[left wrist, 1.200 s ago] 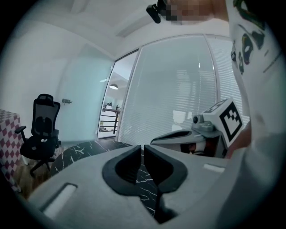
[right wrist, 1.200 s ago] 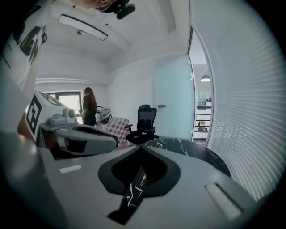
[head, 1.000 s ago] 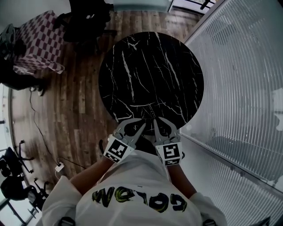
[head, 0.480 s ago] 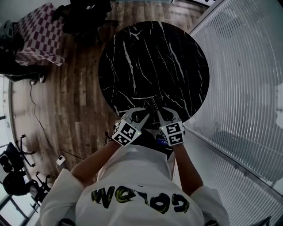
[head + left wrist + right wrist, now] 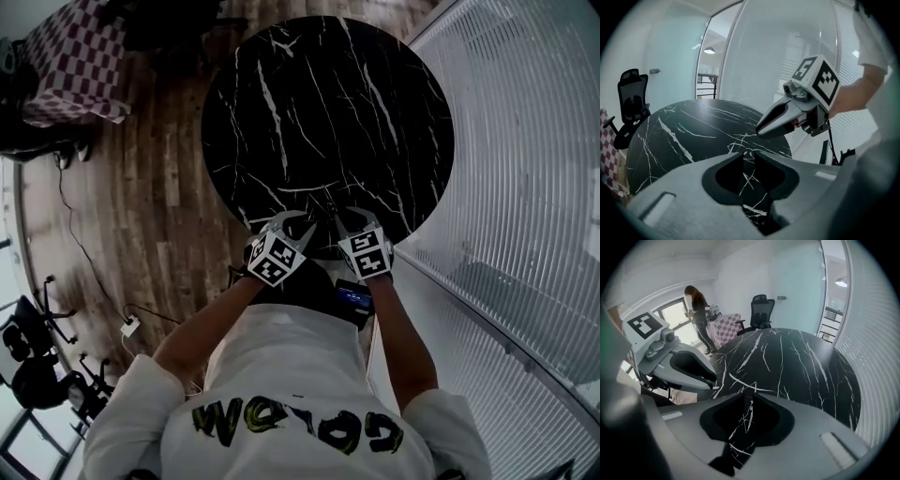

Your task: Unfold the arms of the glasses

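Observation:
The round black marble table fills the middle of the head view. I cannot make out any glasses on its dark, veined top. My left gripper and right gripper hang side by side over the near rim, tipped downward. In the left gripper view my left gripper shows a narrow gap with only marble behind it, and the right gripper is just beyond it. My right gripper looks the same, with the left gripper beside it. Both pairs of jaws have just been opening, with nothing between them.
A ribbed glass wall runs close along the table's right side. Wooden floor with a cable lies to the left, and a checkered cloth at far left. A black office chair and a standing person are beyond the table.
Both grippers have sunk and tipped further down over the table's near rim, staying side by side. Their marker cubes now face the head camera more squarely.

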A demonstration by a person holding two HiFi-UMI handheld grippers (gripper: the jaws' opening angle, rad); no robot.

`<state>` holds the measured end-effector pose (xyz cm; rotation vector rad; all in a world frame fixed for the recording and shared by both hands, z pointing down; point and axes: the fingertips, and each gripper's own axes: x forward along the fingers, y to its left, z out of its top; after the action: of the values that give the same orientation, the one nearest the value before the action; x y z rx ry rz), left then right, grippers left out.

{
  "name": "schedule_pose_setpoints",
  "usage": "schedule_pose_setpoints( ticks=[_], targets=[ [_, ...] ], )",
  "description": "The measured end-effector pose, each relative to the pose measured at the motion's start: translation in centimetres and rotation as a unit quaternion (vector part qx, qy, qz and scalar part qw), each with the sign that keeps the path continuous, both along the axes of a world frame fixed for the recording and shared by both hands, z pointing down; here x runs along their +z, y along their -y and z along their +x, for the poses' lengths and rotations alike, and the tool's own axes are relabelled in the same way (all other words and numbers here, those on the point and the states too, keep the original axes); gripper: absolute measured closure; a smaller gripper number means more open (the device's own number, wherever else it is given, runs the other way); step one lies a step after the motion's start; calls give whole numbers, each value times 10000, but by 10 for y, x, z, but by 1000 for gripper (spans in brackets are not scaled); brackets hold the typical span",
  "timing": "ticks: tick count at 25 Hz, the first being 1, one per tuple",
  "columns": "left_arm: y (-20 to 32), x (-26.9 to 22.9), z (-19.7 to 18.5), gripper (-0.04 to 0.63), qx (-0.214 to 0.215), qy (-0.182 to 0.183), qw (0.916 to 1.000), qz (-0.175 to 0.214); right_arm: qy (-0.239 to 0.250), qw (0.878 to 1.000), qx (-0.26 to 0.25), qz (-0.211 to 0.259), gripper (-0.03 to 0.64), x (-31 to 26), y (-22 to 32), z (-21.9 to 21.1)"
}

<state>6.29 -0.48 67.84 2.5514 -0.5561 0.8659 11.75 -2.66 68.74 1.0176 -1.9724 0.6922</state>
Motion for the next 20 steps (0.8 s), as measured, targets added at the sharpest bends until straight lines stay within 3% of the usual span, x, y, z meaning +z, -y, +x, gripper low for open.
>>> schedule_pose_setpoints(
  ticks=[9, 20],
  targets=[
    [-11, 57, 7, 495, -84, 317, 9990, -320, -45, 9992, 160, -361, 532, 42, 3, 7],
    [-7, 93, 13, 488, -348, 580, 9973, -279, 96, 9974, 375, -611, 526, 68, -1, 5]
  ],
)
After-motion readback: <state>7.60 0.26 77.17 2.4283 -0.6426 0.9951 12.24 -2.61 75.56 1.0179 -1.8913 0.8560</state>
